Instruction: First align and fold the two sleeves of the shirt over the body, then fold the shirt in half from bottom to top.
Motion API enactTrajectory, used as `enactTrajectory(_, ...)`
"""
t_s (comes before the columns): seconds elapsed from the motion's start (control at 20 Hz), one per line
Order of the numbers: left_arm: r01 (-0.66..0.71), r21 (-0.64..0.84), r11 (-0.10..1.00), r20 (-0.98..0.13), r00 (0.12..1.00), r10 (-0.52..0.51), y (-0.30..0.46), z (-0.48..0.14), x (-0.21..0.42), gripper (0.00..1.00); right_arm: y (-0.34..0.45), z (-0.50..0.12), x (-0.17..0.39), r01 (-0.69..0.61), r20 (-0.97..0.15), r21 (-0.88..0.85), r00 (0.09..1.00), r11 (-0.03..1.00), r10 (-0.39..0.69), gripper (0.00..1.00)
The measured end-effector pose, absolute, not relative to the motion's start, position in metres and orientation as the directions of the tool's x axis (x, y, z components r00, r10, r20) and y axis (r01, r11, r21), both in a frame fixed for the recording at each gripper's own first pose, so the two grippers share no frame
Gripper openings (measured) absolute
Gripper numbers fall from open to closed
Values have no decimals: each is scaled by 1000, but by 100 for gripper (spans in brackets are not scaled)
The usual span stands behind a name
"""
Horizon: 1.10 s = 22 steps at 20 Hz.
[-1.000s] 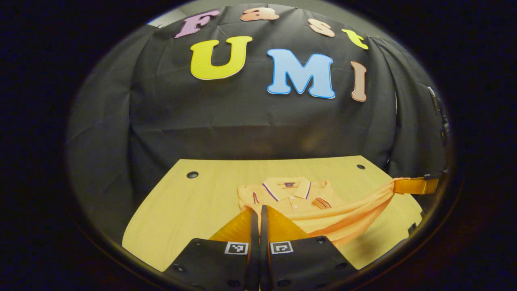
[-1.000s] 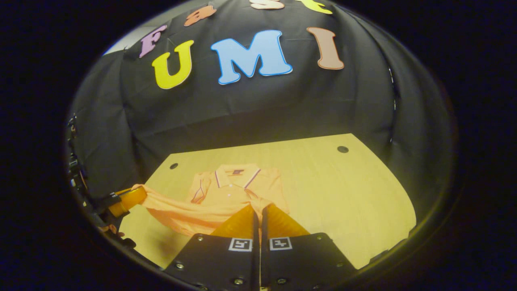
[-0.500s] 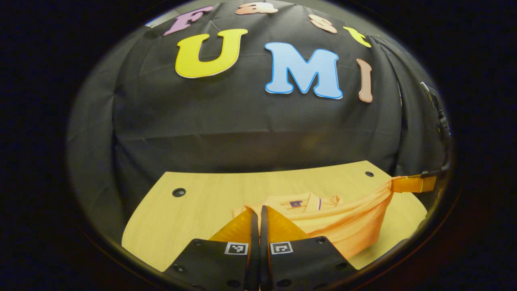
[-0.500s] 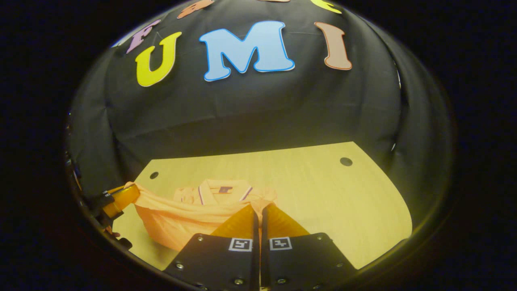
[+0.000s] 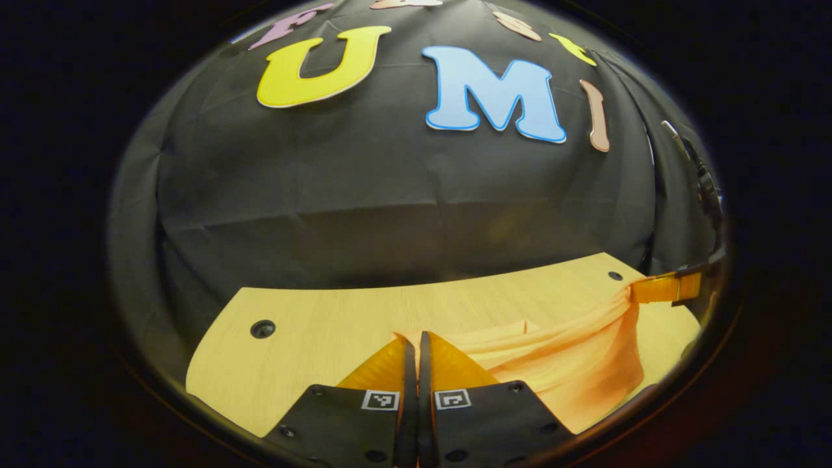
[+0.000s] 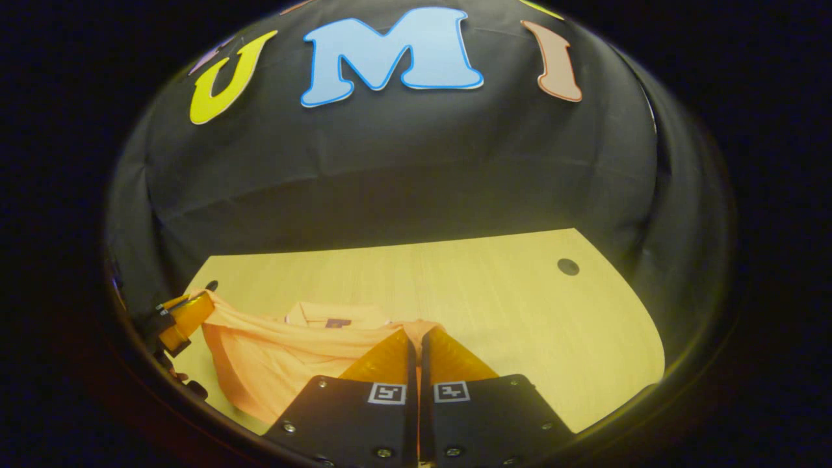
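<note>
An orange polo shirt [image 5: 572,364] lies on the wooden table [image 5: 312,325], its lower part lifted and hanging as a sheet between the two grippers. My left gripper [image 5: 416,338] is shut on one bottom corner of the shirt. In the left gripper view the right gripper [image 5: 663,287] pinches the other corner at the far right. In the right gripper view my right gripper [image 6: 416,339] is shut on the shirt's [image 6: 273,364] hem, and the left gripper [image 6: 185,318] holds the far corner at the left. The collar [image 6: 335,316] peeks above the raised hem.
The table [image 6: 520,312] has round cable holes [image 5: 262,328] [image 6: 567,266] near its back corners. The black cloth wall stands right behind the table's far edge.
Both grippers have carried the shirt's bottom hem forward toward the collar. The raised cloth now covers most of the shirt's body and sleeves, and the wall looms closer.
</note>
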<state>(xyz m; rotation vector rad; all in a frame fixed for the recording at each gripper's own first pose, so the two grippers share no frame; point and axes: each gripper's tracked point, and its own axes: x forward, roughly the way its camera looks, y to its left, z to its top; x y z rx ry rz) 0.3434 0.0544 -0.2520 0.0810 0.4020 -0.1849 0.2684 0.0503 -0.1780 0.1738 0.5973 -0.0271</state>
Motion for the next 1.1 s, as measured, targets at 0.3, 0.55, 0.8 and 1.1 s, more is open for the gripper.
enactTrajectory(0.3,197,30,980,-443,882,-163,59,-289,360,6,56,-217,289,94,-622,117,783,989,-1,1)
enactTrajectory(0.55,195,25,981,-471,867,-160,63,-303,359,8,59,-228,287,83,-644,78,765,994,-14,6)
enactTrajectory(0.8,198,0,980,-506,845,-171,60,-305,347,17,61,-228,280,66,-650,53,760,996,-16,18)
enactTrajectory(1.1,174,3,985,-505,850,-149,62,-287,325,65,63,-206,257,30,-618,66,786,997,17,53)
